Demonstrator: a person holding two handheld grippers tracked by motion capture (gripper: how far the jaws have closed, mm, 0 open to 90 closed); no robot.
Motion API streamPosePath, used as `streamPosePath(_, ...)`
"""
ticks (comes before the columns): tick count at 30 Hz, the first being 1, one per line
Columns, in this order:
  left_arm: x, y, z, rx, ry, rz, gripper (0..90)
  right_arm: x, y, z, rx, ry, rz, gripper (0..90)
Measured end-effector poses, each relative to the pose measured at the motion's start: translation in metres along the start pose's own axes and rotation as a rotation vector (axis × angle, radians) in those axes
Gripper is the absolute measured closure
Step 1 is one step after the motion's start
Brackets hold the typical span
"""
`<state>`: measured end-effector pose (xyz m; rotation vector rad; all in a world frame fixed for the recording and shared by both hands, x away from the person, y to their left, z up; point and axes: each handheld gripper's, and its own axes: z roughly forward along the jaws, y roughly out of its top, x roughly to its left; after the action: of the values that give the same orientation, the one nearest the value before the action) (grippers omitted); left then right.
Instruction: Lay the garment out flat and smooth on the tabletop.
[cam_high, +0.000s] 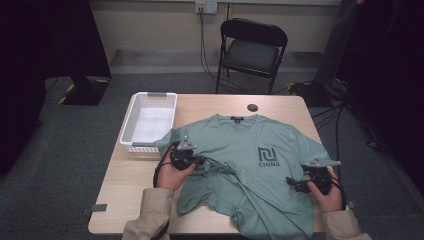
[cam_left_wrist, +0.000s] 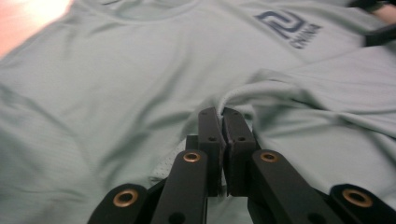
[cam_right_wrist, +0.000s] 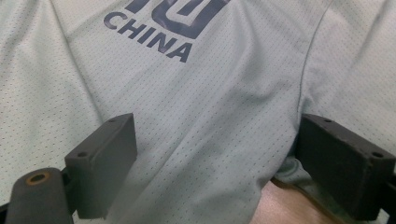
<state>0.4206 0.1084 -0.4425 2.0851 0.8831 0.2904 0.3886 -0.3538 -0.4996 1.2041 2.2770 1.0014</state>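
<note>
A sage-green T-shirt (cam_high: 240, 145) with a dark "CHINA" logo (cam_high: 268, 157) lies face up on the wooden table (cam_high: 125, 190), its lower left part pulled into folds. My left gripper (cam_high: 201, 161) is shut on a fold of the shirt near its left side; in the left gripper view the two black jaws (cam_left_wrist: 222, 119) meet with bunched cloth (cam_left_wrist: 243, 93) pinched at their tips. My right gripper (cam_high: 294, 183) rests at the shirt's right side, open. In the right gripper view its pads (cam_right_wrist: 105, 158) stand wide apart with the shirt's cloth (cam_right_wrist: 210, 102) lying between them, untouched.
A white plastic basket (cam_high: 150, 95) sits at the table's far left corner, partly under the shirt's sleeve. A small dark round thing (cam_high: 253, 107) lies near the far edge. A black folding chair (cam_high: 252, 50) stands beyond the table. Cables run on the floor at right.
</note>
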Motion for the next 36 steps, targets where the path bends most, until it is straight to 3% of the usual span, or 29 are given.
streamPosePath(4,0.012,0.004,0.003,-0.008,0.038,-0.04,86.7,0.0,0.0,0.0,0.0,0.001,0.0,11.7)
streamPosePath(6,0.017,0.002,0.003,-0.035,0.084,-0.062,71.0,0.0,0.0,0.0,0.0,0.001,-0.001,11.6)
streamPosePath(7,0.017,0.002,0.003,-0.035,0.084,-0.062,59.7,0.0,0.0,0.0,0.0,0.001,-0.001,11.6)
streamPosePath(8,0.015,0.0,0.002,-0.05,0.099,-0.061,55.9,0.0,0.0,0.0,0.0,0.001,-0.001,11.6)
streamPosePath(10,0.009,-0.006,-0.004,-0.058,0.082,-0.066,53.2,0.0,0.0,0.0,0.0,0.001,-0.001,11.7)
streamPosePath(12,-0.008,-0.021,-0.015,-0.047,0.087,-0.042,51.9,0.0,0.0,0.0,0.0,0.001,-0.001,11.6)
streamPosePath(13,-0.008,-0.021,-0.015,-0.047,0.087,-0.042,53.9,0.0,0.0,0.0,0.0,0.001,-0.001,11.6)
streamPosePath(15,-0.018,-0.036,-0.02,-0.032,0.082,-0.039,55.2,0.0,0.0,0.0,0.0,0.0,-0.002,11.6)
streamPosePath(17,-0.027,-0.052,-0.021,0.015,0.078,-0.026,63.6,0.0,0.0,0.0,0.001,-0.001,-0.002,11.6)
streamPosePath(21,-0.036,-0.077,-0.019,0.064,0.099,-0.026,64.7,0.0,0.0,0.0,0.001,-0.001,-0.002,11.6)
streamPosePath(22,-0.036,-0.081,-0.019,0.081,0.087,-0.024,66.9,0.0,0.0,0.0,0.001,-0.001,-0.002,11.6)
streamPosePath(23,-0.038,-0.083,-0.019,0.069,0.086,-0.005,68.7,0.0,0.0,0.0,0.001,-0.001,-0.002,11.6)
streamPosePath(28,-0.044,-0.085,-0.022,0.093,0.037,0.002,89.6,0.0,0.0,0.0,0.001,-0.001,-0.003,11.6)
streamPosePath(36,-0.05,-0.099,-0.042,0.123,-0.012,-0.016,90.0,0.0,0.0,0.0,0.001,-0.001,-0.003,11.6)
